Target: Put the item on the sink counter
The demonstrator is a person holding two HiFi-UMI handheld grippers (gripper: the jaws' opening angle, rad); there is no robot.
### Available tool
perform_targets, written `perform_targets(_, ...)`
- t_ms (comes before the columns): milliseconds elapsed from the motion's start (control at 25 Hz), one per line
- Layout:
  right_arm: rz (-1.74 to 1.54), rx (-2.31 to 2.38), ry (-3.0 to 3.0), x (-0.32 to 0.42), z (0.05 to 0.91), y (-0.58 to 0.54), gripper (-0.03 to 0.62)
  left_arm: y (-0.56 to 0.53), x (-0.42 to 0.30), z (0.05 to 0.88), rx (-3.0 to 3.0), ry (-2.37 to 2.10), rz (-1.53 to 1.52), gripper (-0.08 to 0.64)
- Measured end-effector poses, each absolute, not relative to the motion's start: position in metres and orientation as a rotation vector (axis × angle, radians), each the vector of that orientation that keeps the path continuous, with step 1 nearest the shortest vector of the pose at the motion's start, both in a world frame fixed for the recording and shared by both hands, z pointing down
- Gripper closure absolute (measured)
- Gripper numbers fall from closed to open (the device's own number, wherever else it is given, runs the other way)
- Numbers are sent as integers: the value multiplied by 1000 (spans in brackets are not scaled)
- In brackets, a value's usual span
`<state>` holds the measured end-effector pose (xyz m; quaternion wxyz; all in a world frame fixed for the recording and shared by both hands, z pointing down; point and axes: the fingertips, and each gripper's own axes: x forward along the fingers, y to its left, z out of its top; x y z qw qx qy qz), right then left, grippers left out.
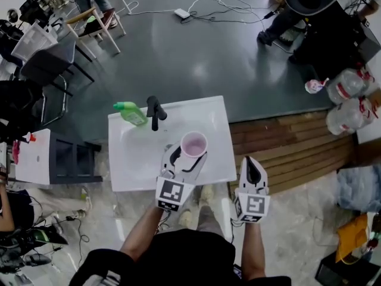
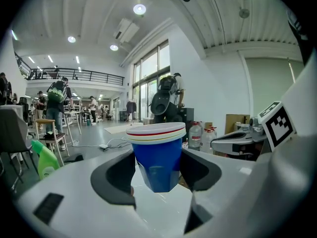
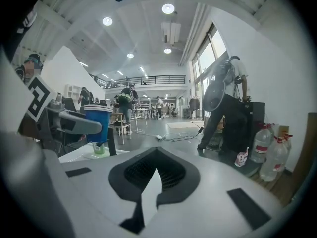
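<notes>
A blue cup (image 1: 193,144) with a white rim hangs over the near right part of the white sink counter (image 1: 214,115). My left gripper (image 1: 186,155) is shut on the cup. In the left gripper view the cup (image 2: 157,157) stands upright between the black pads (image 2: 116,175), which press on its sides. My right gripper (image 1: 252,164) is just off the counter's right front corner, shut and empty. Its pads (image 3: 133,175) meet at the tips in the right gripper view, where the cup (image 3: 98,120) shows at the left. A black faucet (image 1: 155,111) stands at the counter's back.
A green bottle (image 1: 131,112) lies on the counter's back left corner. Wooden planks (image 1: 286,148) and large water bottles (image 1: 348,100) are to the right. A dark shelf unit (image 1: 71,159) stands to the left. Chairs (image 1: 95,22), cables and a person (image 1: 309,5) occupy the far floor.
</notes>
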<state>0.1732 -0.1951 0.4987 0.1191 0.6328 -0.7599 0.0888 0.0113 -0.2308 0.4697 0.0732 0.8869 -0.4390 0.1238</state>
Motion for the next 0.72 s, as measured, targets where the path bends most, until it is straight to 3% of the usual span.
perform_targets(720, 341, 1763, -2212, 193, 556, -255, 594, -294, 55, 541, 2635, -1268, 425, 288)
